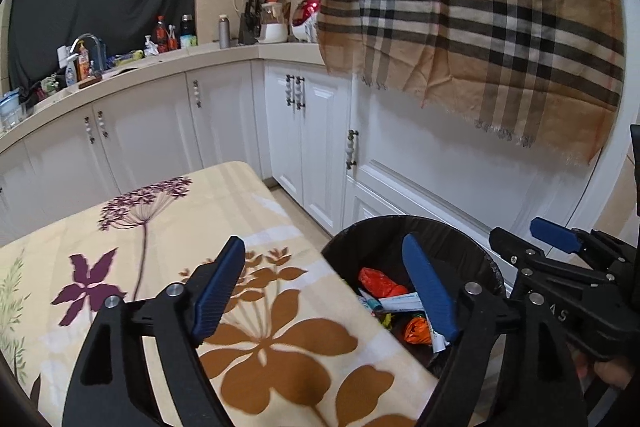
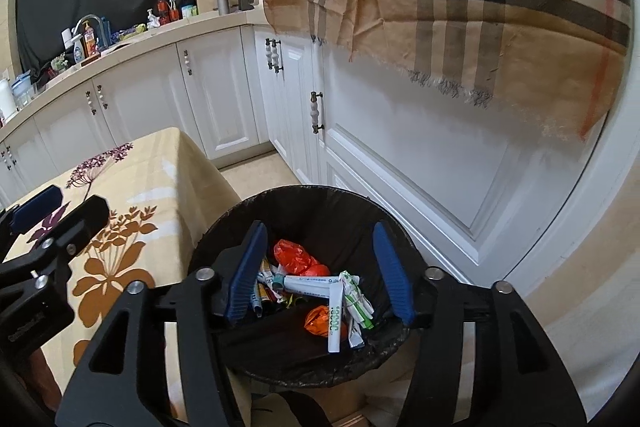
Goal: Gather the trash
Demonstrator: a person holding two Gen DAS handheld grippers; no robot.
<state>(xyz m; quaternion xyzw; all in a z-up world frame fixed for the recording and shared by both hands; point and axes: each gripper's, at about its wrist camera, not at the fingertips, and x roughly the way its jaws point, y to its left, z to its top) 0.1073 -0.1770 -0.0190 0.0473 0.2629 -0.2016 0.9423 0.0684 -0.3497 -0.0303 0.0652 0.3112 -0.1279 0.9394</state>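
Here, both of my tools hang empty with jaws spread. My right tool [image 2: 320,275] sits directly above the black-lined bin [image 2: 224,227], where wrappers and cartons [image 2: 332,303] already lie. My left tool [image 1: 328,287] straddles the flowered bench [image 1: 120,227] edge, bin just to its right, so my right is nearer.

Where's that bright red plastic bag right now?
The red plastic bag lies inside the black-lined trash bin, toward its far left side in the right wrist view, just behind the white cartons and beside the flowered table.
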